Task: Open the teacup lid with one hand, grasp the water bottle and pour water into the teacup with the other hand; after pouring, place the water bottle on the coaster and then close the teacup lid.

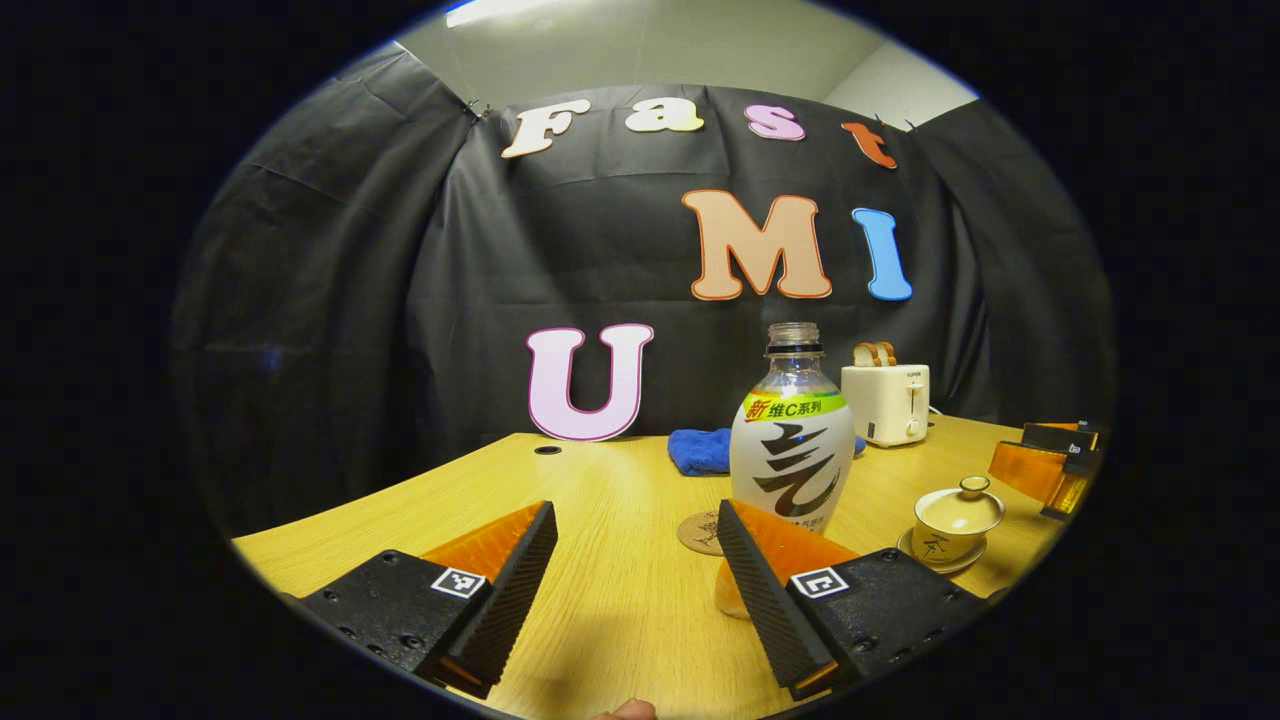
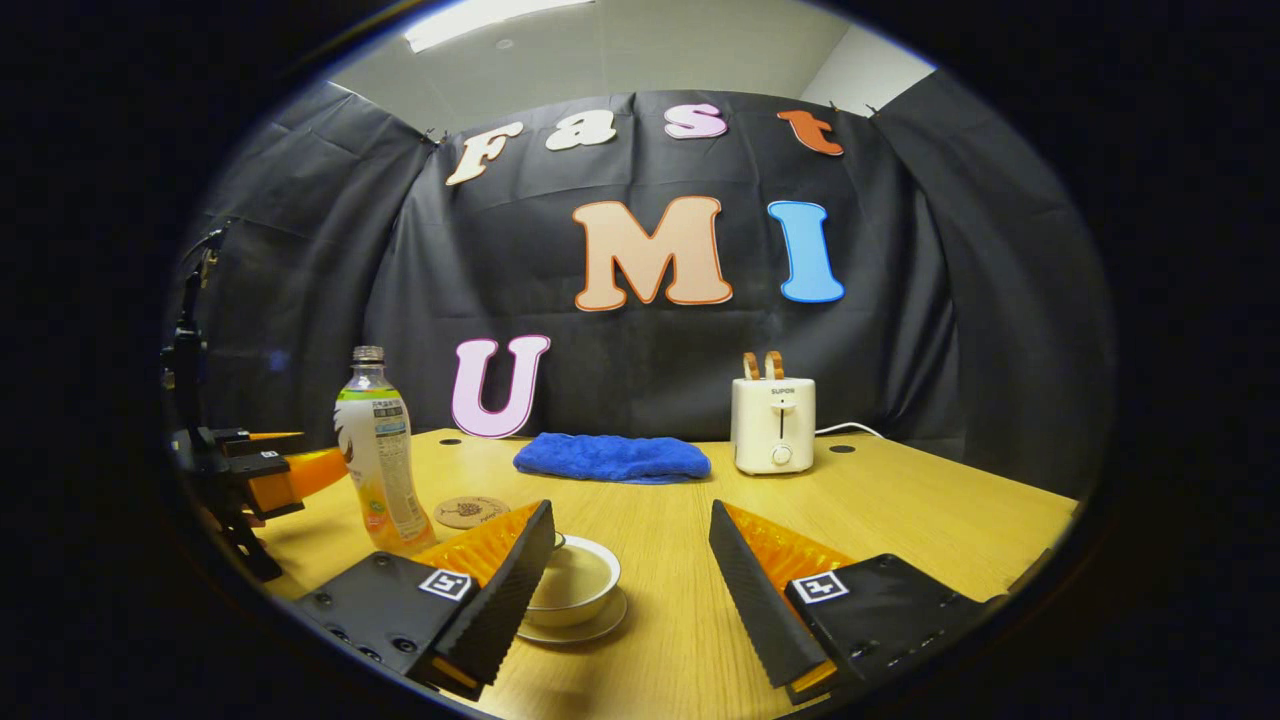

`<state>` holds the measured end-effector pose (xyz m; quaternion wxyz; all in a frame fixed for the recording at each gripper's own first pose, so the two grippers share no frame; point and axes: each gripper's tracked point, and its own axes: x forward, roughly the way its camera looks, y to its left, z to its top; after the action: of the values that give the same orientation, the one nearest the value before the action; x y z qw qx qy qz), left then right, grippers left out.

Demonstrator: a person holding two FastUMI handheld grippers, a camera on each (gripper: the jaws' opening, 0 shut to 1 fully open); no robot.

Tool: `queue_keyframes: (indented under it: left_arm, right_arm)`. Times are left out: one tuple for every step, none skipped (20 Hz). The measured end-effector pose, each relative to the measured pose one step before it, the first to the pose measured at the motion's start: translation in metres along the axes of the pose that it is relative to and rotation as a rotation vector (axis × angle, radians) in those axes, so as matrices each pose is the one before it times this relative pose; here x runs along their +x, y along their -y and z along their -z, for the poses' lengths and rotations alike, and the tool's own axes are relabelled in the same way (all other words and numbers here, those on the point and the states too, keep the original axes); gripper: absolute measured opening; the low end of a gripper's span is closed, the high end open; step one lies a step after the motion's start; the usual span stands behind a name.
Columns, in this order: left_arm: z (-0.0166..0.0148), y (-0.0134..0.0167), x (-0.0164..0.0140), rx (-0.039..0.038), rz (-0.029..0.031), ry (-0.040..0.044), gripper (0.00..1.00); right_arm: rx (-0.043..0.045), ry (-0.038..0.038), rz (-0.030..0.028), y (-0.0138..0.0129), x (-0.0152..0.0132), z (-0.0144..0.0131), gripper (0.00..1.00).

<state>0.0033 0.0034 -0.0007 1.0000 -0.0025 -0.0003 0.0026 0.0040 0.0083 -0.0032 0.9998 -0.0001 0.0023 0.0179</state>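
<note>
Wooden table (image 2: 900, 520) with open surface to the right of the teacup (image 2: 572, 583) and bare top up to the near edge. Left gripper (image 1: 636, 560), fingers apart, empty; water bottle (image 1: 792, 440) stands uncapped just beyond its right finger, coaster (image 1: 700, 532) beside the bottle. Right gripper (image 2: 632, 560), fingers apart, empty; lidded teacup partly behind its left finger. Far back: blue cloth (image 2: 612, 457), toaster (image 2: 772, 425)

Both views low, near table (image 1: 620, 600), facing wall.
</note>
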Motion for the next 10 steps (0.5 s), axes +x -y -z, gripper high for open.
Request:
queue_keyframes:
  left_arm:
    - [-0.00020,-0.00009,-0.00023,-0.00010,0.00004,-0.00020,0.95]
    - [-0.00023,0.00005,-0.00013,-0.00029,0.00011,-0.00001,0.94]
    - [-0.00012,0.00024,0.00001,-0.00021,0.00010,-0.00041,0.95]
    - [0.00020,-0.00067,-0.00004,-0.00015,-0.00007,-0.00012,0.95]
    - [-0.00008,0.00019,0.00030,0.00031,-0.00001,-0.00022,0.95]
    - [-0.00044,0.00031,-0.00016,-0.00009,-0.00024,0.00053,0.95]
    - [0.00028,-0.00015,-0.00011,0.00013,-0.00147,-0.00047,0.94]
    - [0.00006,-0.00081,0.00065,-0.00025,-0.00057,-0.00032,0.95]
    - [-0.00052,0.00011,-0.00004,-0.00016,0.00015,0.00020,0.95]
    - [0.00016,-0.00006,-0.00012,0.00004,0.00001,-0.00026,0.94]
  right_arm:
    - [0.00056,-0.00309,-0.00661,-0.00062,0.00184,0.00003,1.00]
    - [0.00070,-0.00759,-0.00686,-0.00103,0.00018,0.00094,0.94]
    - [-0.00133,-0.01053,-0.00646,-0.00153,0.00098,0.00141,0.94]
    - [0.00001,-0.00854,-0.00503,-0.00040,0.00118,0.00176,0.94]
    - [0.00110,-0.00851,-0.00592,-0.00175,0.00060,0.00119,0.94]
    - [0.00179,-0.00201,-0.00497,-0.00118,0.00133,-0.00150,0.99]
    - [-0.00162,-0.00845,-0.00259,-0.00109,0.00143,0.00000,0.99]
    - [-0.00695,-0.01319,-0.00611,-0.00169,0.00137,0.00206,0.94]
    - [-0.00854,-0.00590,-0.00764,-0.00247,0.00146,-0.00115,0.98]
    - [-0.00928,-0.00607,-0.00664,-0.00195,0.00098,-0.00036,0.94]
